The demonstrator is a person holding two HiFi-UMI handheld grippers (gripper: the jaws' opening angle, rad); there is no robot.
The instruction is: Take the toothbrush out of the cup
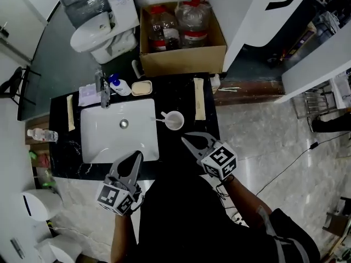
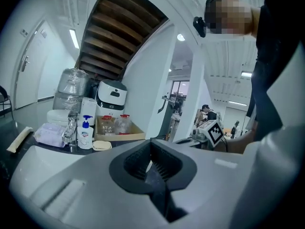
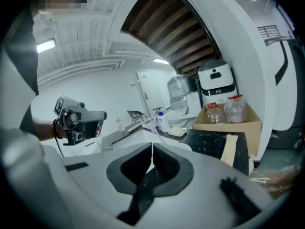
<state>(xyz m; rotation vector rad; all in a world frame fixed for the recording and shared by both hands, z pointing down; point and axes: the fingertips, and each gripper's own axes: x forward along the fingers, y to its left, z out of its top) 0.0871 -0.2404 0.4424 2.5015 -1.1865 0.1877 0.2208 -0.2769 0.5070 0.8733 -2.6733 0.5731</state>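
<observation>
The cup [image 1: 175, 121] is standing upright on the black tabletop [image 1: 175, 95], just beside the white sink [image 1: 109, 141] at the sink's 3 o'clock edge. The toothbrush [image 1: 162, 119] is sitting in the cup, its white handle leaning out toward 9 o'clock over the sink's rim.

The right tongs [image 1: 190, 139] [image 3: 152, 147] are hovering above the tabletop's near edge, at about 5 o'clock from the cup and apart from it, tips pointing toward 11 o'clock. Their own view is showing the two ribbed pads meeting at the tips with nothing between them.

The left tongs [image 1: 135, 158] [image 2: 151, 144] are hanging over the sink's near rim, at about 7 o'clock from the cup and well apart from it. They too are pressed together at the tips and carrying nothing.

At the sink's 12 o'clock side the faucet [image 1: 103, 90] is standing, with a soap bottle [image 1: 117, 85] and a soap dish [image 1: 141, 87] lying at its 3 o'clock. Beyond the tabletop, at 12 o'clock, a cardboard box [image 1: 184, 59] is holding two bottles [image 1: 192, 19].
</observation>
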